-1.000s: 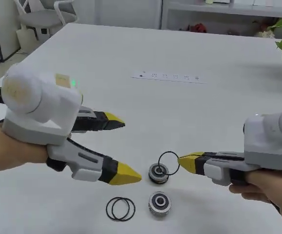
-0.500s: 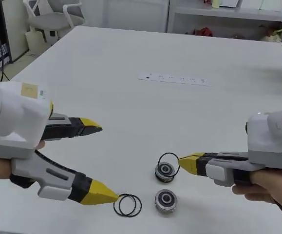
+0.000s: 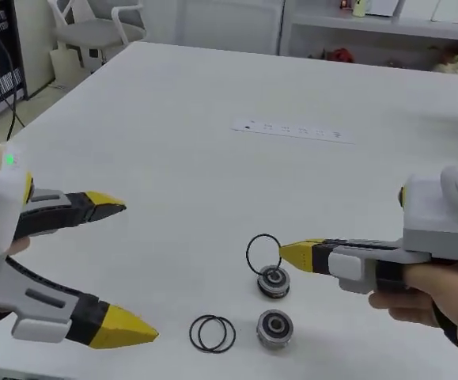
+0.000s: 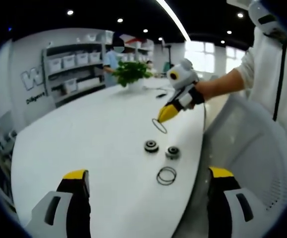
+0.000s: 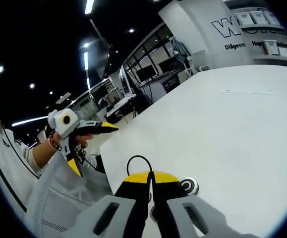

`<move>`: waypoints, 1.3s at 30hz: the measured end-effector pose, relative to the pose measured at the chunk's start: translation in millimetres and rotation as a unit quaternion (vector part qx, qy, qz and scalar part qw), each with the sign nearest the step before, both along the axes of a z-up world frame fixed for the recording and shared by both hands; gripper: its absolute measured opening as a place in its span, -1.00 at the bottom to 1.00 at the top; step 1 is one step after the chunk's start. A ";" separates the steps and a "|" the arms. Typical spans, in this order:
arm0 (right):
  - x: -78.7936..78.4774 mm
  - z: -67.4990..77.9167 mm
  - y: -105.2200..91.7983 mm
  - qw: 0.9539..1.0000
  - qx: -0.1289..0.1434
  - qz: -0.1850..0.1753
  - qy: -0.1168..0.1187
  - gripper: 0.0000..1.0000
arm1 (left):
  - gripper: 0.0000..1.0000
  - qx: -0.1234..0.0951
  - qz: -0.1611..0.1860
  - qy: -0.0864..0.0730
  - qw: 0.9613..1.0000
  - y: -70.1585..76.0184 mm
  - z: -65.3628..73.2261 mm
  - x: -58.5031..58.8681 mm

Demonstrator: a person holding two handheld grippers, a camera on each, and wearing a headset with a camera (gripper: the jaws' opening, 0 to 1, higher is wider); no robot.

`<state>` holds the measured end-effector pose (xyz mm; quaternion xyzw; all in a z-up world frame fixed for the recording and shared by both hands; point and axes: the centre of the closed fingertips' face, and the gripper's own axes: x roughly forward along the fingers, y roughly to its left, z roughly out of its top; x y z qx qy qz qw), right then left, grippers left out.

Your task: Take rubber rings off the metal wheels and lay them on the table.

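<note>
The step in hand is judged to be the carrying-off of one rubber ring (image 3: pixel 248 250); it is pinched at its edge by the right gripper (image 3: pixel 285 253) and is held upright, just above and beside the rear metal wheel (image 3: pixel 274 280); in the left gripper view the ring hangs apart from that wheel, so it is taken to be free of it. The right jaws are pressed together on the ring, with no gap seen between their yellow tips in the right gripper view.

A pair of rings (image 3: pixel 213 333) is seen lying flat and overlapped on the table (image 3: pixel 213 119), just beside the nearer wheel (image 3: pixel 276 328); both wheels stand close together on the table. Whether any ring is left on either wheel cannot be told at this size.

The next move is judged to call for the held ring to be swung across the wheels toward the pair on the table, lowered until it lies flat, and only then released; care would be needed that the ring is not caught on the rear wheel on the way.

The left gripper (image 3: pixel 118 267) is held well apart from the wheels, at the near left edge of the table; its jaws are spread wide, nothing is gripped or touched by them, and the rings and wheels are seen ahead between them in the left gripper view.
</note>
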<state>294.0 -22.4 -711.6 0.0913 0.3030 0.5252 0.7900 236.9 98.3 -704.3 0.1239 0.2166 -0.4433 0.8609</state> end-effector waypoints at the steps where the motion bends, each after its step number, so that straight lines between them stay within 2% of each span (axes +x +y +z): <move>1: -0.9 0.1 1.9 1.000 0.000 0.003 0.001 -1.00 | 1.00 0.002 0.002 0.001 1.000 2.6 -2.3 -1.3; 7: -6.7 -0.9 12.9 1.000 -0.002 0.020 0.006 -1.00 | 1.00 0.007 0.019 0.011 1.000 13.1 -12.6 -7.6; 17: -19.5 -7.6 34.6 0.998 -0.009 0.055 0.014 -1.00 | 1.00 0.005 0.018 0.029 0.999 13.8 -28.5 -19.1; 31: -35.4 -24.4 51.7 0.995 -0.028 0.091 0.025 -1.00 | 1.00 0.003 0.024 0.041 0.999 13.9 -36.4 -25.5; 39: -36.3 -38.2 54.5 0.993 -0.045 0.103 0.031 -1.00 | 1.00 0.001 0.028 0.041 0.999 14.9 -36.3 -24.9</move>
